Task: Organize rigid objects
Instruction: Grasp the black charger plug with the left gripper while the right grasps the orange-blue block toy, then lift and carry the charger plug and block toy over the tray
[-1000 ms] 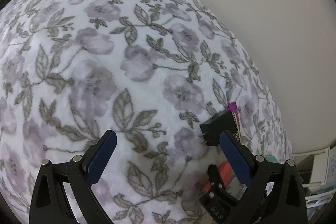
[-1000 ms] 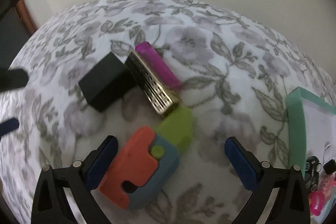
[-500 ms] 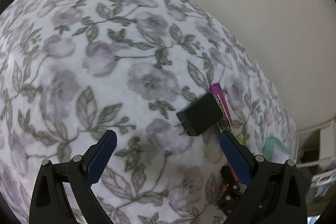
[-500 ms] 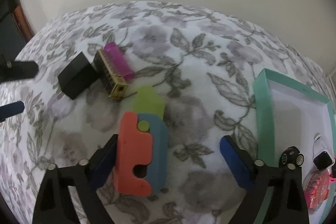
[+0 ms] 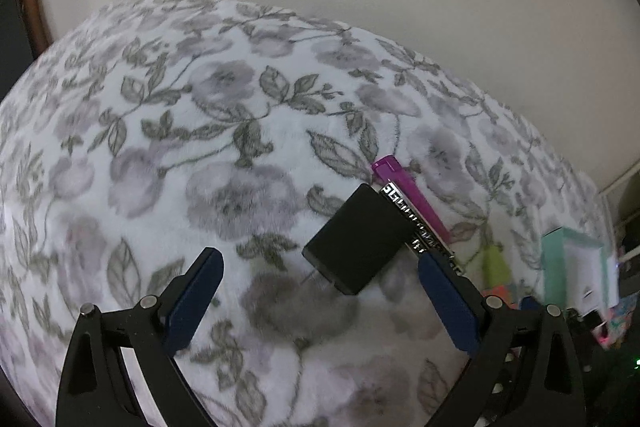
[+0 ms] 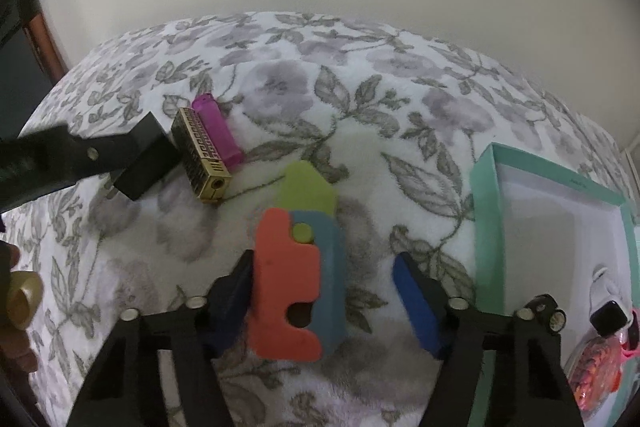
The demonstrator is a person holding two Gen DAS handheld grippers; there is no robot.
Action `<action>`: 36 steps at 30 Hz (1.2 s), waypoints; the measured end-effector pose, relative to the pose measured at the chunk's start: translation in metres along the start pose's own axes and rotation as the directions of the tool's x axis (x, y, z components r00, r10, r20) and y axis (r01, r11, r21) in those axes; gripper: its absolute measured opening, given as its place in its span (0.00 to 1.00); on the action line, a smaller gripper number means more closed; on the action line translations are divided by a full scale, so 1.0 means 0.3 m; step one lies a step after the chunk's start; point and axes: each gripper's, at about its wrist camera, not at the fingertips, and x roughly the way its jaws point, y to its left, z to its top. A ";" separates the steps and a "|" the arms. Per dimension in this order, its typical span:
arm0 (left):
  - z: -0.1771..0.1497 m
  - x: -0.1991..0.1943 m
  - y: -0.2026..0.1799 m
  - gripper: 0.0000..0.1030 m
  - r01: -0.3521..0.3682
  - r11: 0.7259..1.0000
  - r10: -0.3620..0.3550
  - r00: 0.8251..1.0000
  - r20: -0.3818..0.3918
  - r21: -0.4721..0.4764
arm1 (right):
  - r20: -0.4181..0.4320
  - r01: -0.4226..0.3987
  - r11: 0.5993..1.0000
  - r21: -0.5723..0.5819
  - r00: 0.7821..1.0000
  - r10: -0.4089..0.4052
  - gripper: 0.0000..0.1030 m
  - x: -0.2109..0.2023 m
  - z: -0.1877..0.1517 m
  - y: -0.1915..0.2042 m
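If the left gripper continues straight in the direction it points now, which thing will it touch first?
Most likely the black charger. It lies on the floral blanket between the open fingers and just ahead of the left gripper, toward its right finger. Depth is hard to judge, so the fingertips might meet the blanket first.

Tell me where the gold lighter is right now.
In the right wrist view the gold lighter lies on the floral blanket, upper left, wedged between the black charger on its left and the purple lighter on its right.
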 end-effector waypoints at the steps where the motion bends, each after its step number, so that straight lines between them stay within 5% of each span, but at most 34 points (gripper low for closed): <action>1: 0.001 0.008 -0.007 0.95 -0.006 1.000 0.006 1.000 0.004 0.010 | -0.001 -0.002 1.000 0.005 1.000 0.002 0.56 -0.003 0.001 0.000; 7: -0.012 0.039 -0.041 0.95 -0.020 0.998 0.018 0.999 0.029 0.054 | -0.002 -0.019 1.000 0.013 1.000 0.019 0.44 -0.009 -0.002 -0.006; 13: -0.029 0.037 -0.046 0.93 -0.008 0.998 0.002 0.996 0.087 0.064 | -0.002 -0.024 1.000 0.010 1.000 0.024 0.44 -0.011 -0.004 -0.009; 17: -0.032 0.053 -0.037 0.79 -0.019 0.998 0.013 0.996 0.091 0.064 | -0.003 -0.020 1.000 0.008 1.000 0.020 0.44 -0.012 -0.003 -0.007; 20: -0.033 0.054 -0.033 0.77 -0.006 0.998 -0.001 0.995 0.098 0.063 | -0.004 -0.021 1.000 0.009 1.000 0.021 0.44 -0.012 -0.003 -0.006; 24: -0.034 0.050 -0.048 0.53 0.015 0.996 -0.024 0.995 0.093 0.090 | -0.003 -0.018 1.000 0.004 1.000 0.018 0.44 -0.013 -0.004 -0.005; 36: -0.021 0.046 -0.030 0.46 0.035 0.999 -0.036 0.999 0.011 0.042 | 0.016 -0.035 0.999 0.038 0.999 0.035 0.44 -0.013 -0.009 -0.015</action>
